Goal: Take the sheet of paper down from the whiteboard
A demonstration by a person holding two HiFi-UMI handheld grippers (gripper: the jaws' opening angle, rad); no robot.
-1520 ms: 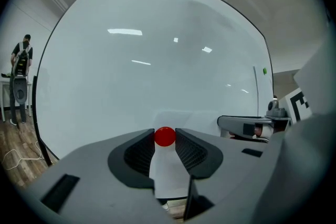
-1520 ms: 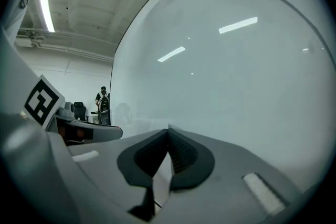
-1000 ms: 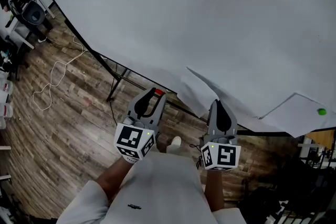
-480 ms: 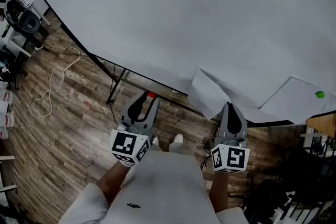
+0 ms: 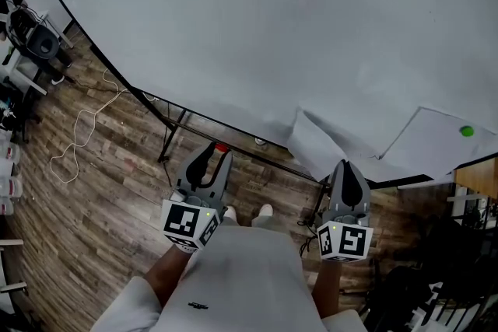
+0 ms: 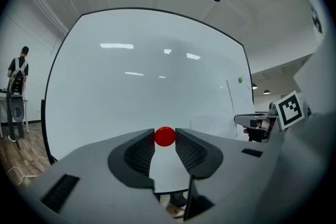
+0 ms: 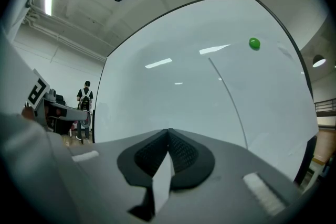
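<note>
A big whiteboard (image 5: 272, 27) stands in front of me. The white sheet of paper (image 5: 428, 144) hangs at its lower right, pinned at its top corner by a green magnet (image 5: 466, 131). The sheet's lower left part (image 5: 315, 140) curls off the board toward my right gripper (image 5: 346, 164), which is shut on its edge; a white sliver shows between the closed jaws in the right gripper view. My left gripper (image 5: 220, 151) is held off the board, shut on a round red magnet (image 6: 165, 136) at its fingertips.
The board's black stand legs (image 5: 173, 132) reach onto the wood floor, where a white cable (image 5: 78, 120) lies. Chairs and equipment (image 5: 31, 35) stand at the far left, and a person (image 6: 18, 92) stands there. Dark furniture (image 5: 436, 276) is at the lower right.
Both grippers have drawn back from the board, the right one also sliding right with the sheet's edge. The lifted flap has followed it. The red magnet stays in the left jaws.
</note>
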